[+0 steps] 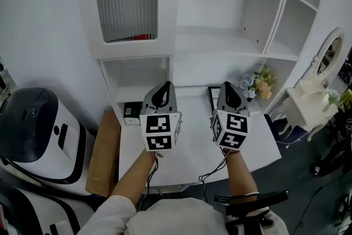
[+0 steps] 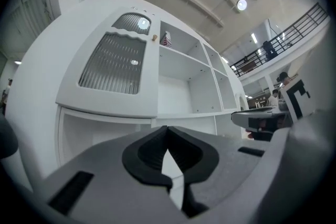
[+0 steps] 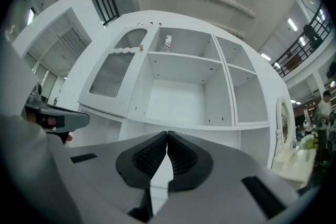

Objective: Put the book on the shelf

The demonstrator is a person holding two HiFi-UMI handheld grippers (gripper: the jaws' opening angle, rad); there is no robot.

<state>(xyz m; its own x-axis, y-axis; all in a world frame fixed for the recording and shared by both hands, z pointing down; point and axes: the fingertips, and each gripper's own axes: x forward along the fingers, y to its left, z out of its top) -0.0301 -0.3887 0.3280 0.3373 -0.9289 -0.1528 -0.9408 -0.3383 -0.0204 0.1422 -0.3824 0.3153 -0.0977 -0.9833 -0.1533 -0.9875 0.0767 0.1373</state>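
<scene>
Both forearms reach forward over the white desk (image 1: 192, 148) before the shelf unit (image 1: 220, 41). The left gripper (image 1: 165, 88) and right gripper (image 1: 226, 87) are side by side and roughly level. Each gripper's jaws meet, with nothing between them. Only the gripper views clearly show the unit's top shelf, where what appears to be the book (image 3: 167, 43) stands upright. Flowers (image 1: 258, 85) sit at the unit's base, as does a dark-framed item (image 1: 213, 97) that the right gripper partly hides.

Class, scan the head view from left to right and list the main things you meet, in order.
black-and-white machine → brown cardboard panel → left gripper → right gripper → white vanity with mirror
</scene>
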